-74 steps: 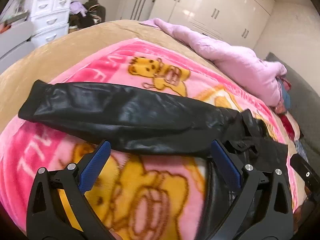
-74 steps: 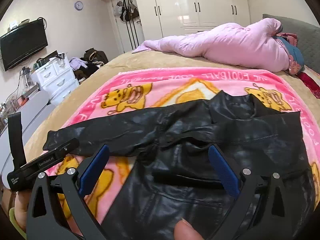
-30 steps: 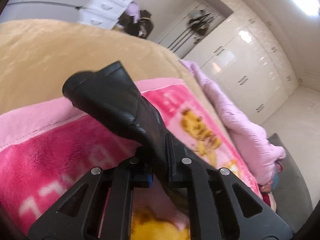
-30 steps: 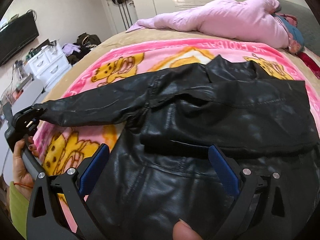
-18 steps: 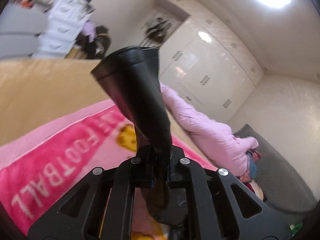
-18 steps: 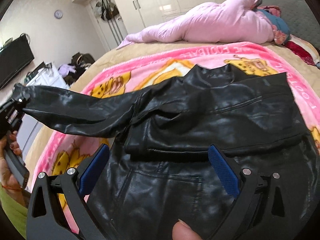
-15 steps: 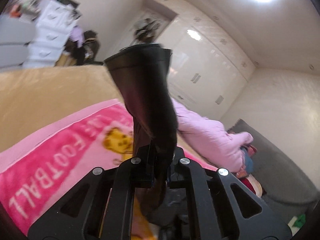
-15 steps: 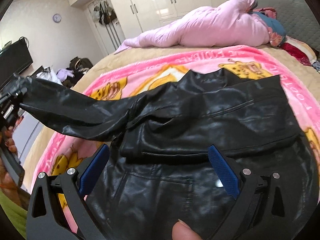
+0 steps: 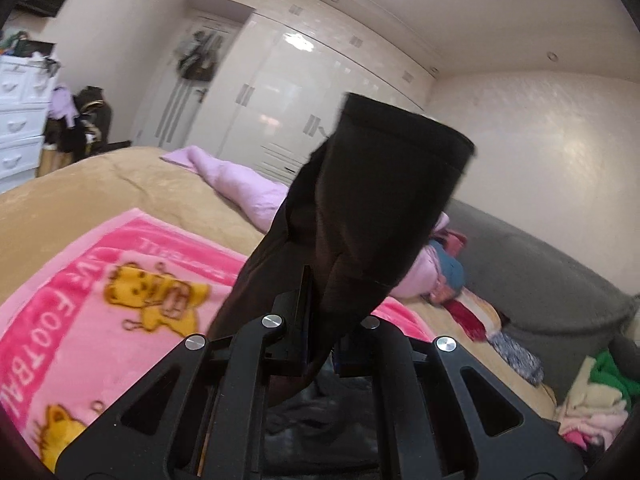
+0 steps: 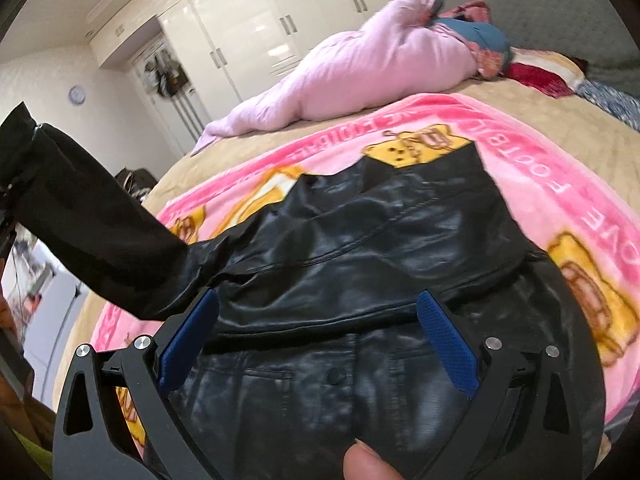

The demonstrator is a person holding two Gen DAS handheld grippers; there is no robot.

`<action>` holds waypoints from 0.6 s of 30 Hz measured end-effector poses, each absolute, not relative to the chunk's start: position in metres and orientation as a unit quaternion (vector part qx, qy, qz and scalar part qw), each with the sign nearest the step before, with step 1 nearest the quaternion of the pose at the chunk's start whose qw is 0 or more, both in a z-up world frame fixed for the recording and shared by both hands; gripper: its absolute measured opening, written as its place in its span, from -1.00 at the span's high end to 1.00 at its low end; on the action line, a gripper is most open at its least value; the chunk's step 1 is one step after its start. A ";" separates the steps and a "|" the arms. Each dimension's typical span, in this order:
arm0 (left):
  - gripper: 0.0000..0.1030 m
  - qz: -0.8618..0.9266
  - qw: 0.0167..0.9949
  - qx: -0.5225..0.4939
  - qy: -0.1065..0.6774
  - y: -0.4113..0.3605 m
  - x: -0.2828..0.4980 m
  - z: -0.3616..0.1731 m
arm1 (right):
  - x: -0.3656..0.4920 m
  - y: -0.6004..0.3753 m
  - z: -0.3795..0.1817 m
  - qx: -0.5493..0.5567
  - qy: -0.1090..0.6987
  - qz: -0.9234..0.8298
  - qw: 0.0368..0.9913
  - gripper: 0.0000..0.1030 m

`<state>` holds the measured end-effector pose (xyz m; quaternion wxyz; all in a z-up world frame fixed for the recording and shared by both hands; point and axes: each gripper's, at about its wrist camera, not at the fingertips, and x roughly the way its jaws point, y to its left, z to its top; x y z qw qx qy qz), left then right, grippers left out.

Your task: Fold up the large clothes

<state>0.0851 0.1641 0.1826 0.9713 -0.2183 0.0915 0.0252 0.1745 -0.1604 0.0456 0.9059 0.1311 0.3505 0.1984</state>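
Since a moment earlier, lifted higher off the pink blanket [image 10: 568, 184]: black leather jacket's [image 10: 380, 264] sleeve [image 9: 360, 216], clamped in left gripper [image 9: 320, 344]. Glossy, creased, spread mid-blanket. Hovered wide open above hem: right gripper [image 10: 316, 340].

Bright ceiling light, glare on wardrobe doors [image 9: 288, 92]; strong fisheye curvature, dark corners; foreground soft, perhaps motion blur.

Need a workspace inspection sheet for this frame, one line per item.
Surface: bed under a pink cartoon blanket.
Job's things: black leather jacket spread flat; sleeve lifted off the blanket.
Clutter: pink duvet, clothes pile.
Grippers: left tool shut on sleeve; right tool open above the jacket.
Cables: nothing seen.
Surroundings: white wardrobes, drawer unit, wall clock.
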 end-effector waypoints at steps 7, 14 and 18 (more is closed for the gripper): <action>0.97 -0.021 0.975 -0.190 0.113 0.114 0.107 0.178 | 0.176 -0.202 0.043 0.170 0.342 0.177 0.907 -0.91; 0.97 -0.069 0.975 -0.155 0.146 0.064 0.125 0.166 | 0.177 -0.235 0.036 0.185 0.338 0.143 0.912 -0.91; 0.97 -0.095 0.971 -0.138 0.169 0.037 0.135 0.155 | 0.179 -0.256 0.035 0.208 0.342 0.129 0.907 -0.91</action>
